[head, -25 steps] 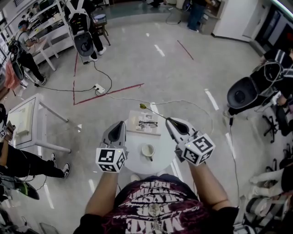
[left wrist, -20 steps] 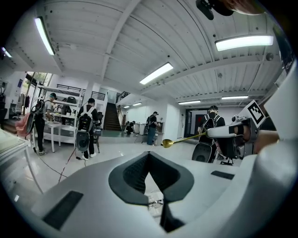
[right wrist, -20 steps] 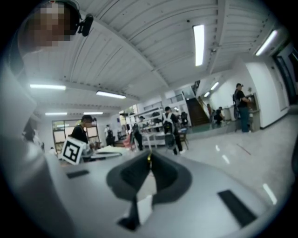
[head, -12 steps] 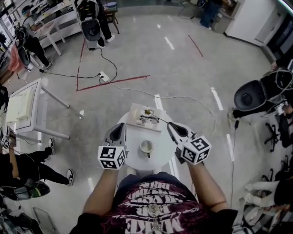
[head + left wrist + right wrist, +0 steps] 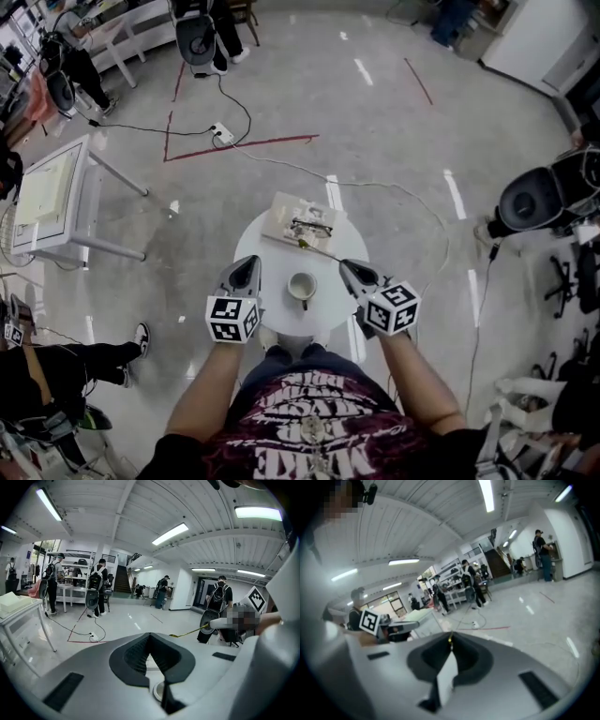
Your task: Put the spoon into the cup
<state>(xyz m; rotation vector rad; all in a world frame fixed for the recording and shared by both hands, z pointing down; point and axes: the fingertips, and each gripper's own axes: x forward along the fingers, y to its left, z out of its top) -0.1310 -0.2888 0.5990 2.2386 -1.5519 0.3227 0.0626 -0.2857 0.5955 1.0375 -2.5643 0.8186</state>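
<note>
Right tongs (image 5: 346, 267) clamp spoon (image 5: 319, 249); left tongs (image 5: 248, 267) closed.

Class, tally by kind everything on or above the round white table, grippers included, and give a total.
Cup: 1
Spoon: 1
Grippers: 2, left gripper and right gripper
Pale flat board: 1
Dark item on the board: 1
Total: 6
</note>
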